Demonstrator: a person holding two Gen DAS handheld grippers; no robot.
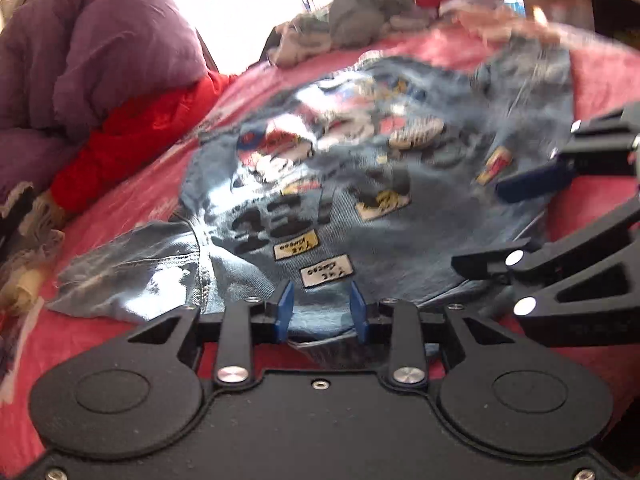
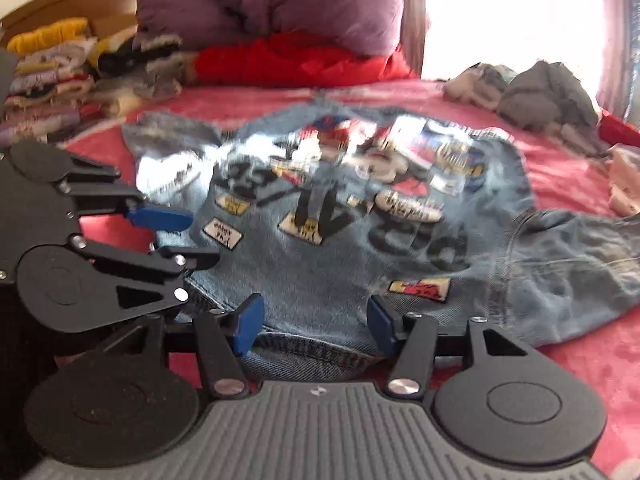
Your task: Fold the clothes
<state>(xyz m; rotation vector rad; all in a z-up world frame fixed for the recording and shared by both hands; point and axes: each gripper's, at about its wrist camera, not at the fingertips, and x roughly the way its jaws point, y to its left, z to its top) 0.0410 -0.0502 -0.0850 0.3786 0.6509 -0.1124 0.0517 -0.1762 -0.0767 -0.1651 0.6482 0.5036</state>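
Left wrist view: the denim jacket (image 1: 360, 200) is spread patches-up on the red bedspread (image 1: 120, 208), just ahead of the left claw (image 1: 321, 312). Its near hem is seen between 2 parted blue pads, which do not press on it. In the right wrist view, the right claw (image 2: 316, 324) likewise stands open astride the hem, with wider clearance. No fold is judged begun. A thin pinch could let the heavy denim slip mid-lift; uneven grips by the 2 claws would skew the fold, and stiff patches (image 2: 304, 228) may resist creasing.
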